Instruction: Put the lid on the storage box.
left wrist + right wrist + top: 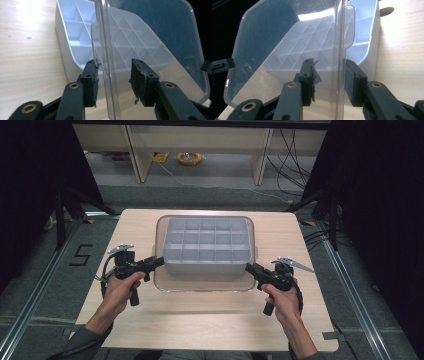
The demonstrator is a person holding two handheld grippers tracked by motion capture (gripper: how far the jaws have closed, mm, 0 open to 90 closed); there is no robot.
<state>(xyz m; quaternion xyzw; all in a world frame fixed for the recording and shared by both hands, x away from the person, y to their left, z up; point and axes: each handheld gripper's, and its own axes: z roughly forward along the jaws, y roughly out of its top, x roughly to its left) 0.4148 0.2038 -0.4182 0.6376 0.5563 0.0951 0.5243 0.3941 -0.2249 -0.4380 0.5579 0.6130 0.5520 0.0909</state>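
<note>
Fingers (140, 75) of left gripper (156, 263) and right gripper (251, 268) apart, straddling clear lid (205, 285) edges at 9 and 3 o'clock. Divided grey organizer box (207, 245) mid-bench (200, 320). Likely pre-grasp; next, closing both evenly.

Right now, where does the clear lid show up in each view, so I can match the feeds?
High view: the clear lid lies over the grey divided tray, mid-table, its near edge between both grippers.
Left gripper view: the lid's edge runs up between the open jaws, panel spreading right.
Right gripper view: the lid's edge rises between the open jaws, panel spreading left.
Shared landmark: the tray's grid of compartments.
</note>
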